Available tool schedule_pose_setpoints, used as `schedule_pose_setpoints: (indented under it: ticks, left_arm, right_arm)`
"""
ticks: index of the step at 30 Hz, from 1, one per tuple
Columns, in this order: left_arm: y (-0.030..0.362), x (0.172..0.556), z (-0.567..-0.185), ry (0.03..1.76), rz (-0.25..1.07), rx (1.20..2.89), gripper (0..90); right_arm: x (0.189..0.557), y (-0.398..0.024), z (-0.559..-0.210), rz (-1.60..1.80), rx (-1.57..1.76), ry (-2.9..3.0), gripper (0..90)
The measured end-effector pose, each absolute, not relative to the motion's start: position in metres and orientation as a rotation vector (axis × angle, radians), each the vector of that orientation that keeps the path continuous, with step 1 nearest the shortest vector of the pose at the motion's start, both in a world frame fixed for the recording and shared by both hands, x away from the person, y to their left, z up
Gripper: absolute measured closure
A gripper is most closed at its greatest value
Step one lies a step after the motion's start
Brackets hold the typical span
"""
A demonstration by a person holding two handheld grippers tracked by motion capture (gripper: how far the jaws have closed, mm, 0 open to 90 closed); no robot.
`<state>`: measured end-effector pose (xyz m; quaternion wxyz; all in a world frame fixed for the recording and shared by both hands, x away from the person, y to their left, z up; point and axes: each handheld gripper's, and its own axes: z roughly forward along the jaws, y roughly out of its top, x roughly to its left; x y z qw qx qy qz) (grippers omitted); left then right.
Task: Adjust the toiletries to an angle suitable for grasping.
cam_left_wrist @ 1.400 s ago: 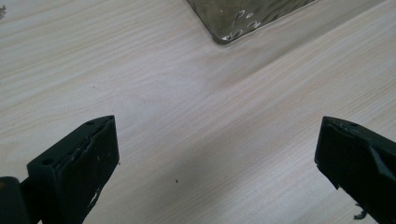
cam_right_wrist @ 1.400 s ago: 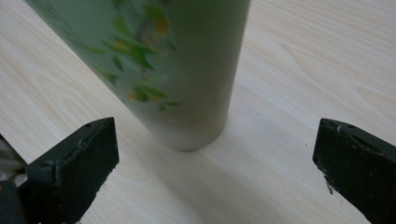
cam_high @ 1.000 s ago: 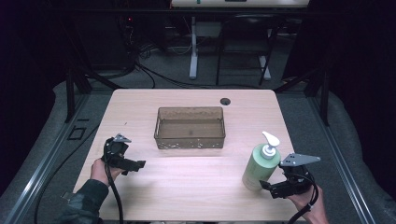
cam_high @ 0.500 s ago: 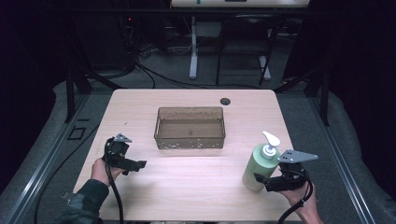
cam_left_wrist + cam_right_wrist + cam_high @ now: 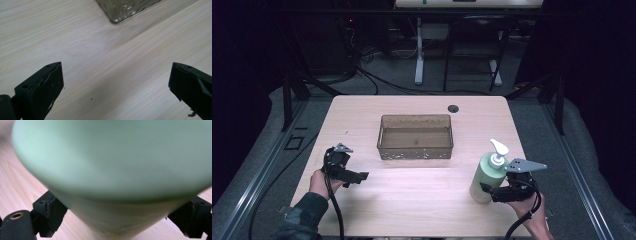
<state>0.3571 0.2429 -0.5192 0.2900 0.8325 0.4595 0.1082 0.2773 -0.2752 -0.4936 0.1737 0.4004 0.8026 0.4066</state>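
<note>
A pale green pump bottle [image 5: 486,177] with a white pump head stands upright near the table's front right. My right gripper [image 5: 490,193] is open, low at the bottle's base, one jaw on each side of the bottle [image 5: 112,170] and close against it. Whether the jaws press on it I cannot tell. In its own view the right gripper [image 5: 117,216] has the bottle between its jaws. My left gripper [image 5: 360,176] rests at the front left, open and holding nothing. In the left gripper view its jaws [image 5: 116,82] stand wide apart over bare wood.
A clear brownish plastic bin [image 5: 414,118] sits in the middle of the wooden table [image 5: 412,210]; its corner [image 5: 120,12] is ahead of my left gripper. A small dark hole [image 5: 453,108] marks the table's far side. Cables trail from both grippers.
My right gripper has slid left along the table toward the bottle, and its jaws now flank the bottle's base. The left gripper and the bin have stayed put.
</note>
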Motion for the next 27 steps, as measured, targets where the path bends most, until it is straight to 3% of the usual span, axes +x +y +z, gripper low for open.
schedule_pose_setpoints:
  ticks: [27]
  left_arm:
    - [0.243, 0.358, -0.519, 1.217, 0.303, 2.230, 0.0]
  right_arm:
    - [0.298, -0.231, -0.494, 1.148, 1.111, 2.291, 11.4]
